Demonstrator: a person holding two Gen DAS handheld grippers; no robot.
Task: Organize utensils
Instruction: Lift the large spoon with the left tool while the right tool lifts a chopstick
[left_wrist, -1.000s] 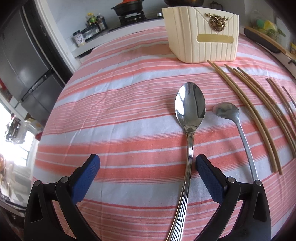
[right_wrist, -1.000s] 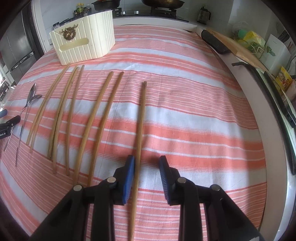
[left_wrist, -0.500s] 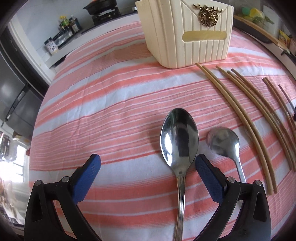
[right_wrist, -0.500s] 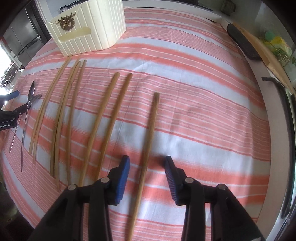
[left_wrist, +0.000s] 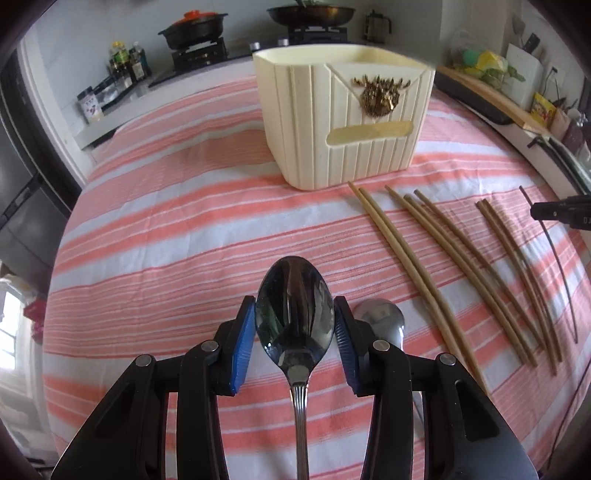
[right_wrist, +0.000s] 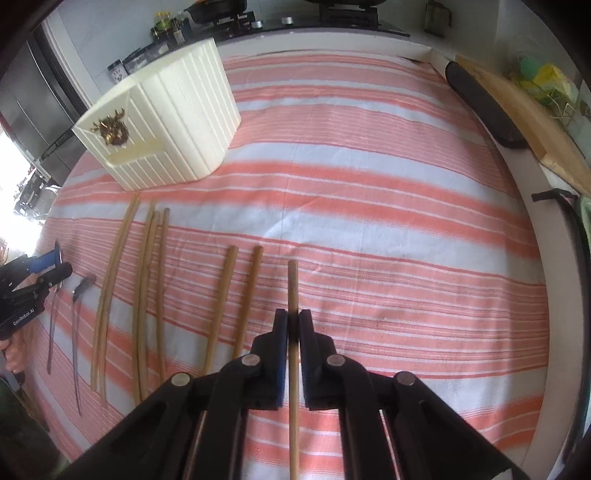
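My left gripper (left_wrist: 294, 325) is shut on the bowl of a large steel spoon (left_wrist: 294, 314) above the striped cloth. A smaller spoon (left_wrist: 382, 320) lies just to its right. My right gripper (right_wrist: 293, 326) is shut on a single wooden chopstick (right_wrist: 293, 291), which points forward between the pads. Several more chopsticks (right_wrist: 147, 280) lie in a row to its left; they also show in the left wrist view (left_wrist: 424, 266). A cream ribbed utensil holder (left_wrist: 343, 110) with a gold emblem stands at the back; it also shows in the right wrist view (right_wrist: 162, 118).
The pink and white striped tablecloth (right_wrist: 369, 221) covers the table. A stove with pans (left_wrist: 195, 29) and bottles stands behind the table. A wooden board (right_wrist: 535, 122) and a dark bar (right_wrist: 480, 103) lie along the right edge.
My left gripper moved forward along the large spoon and closed on its bowl. My right gripper moved forward and closed on the single chopstick.
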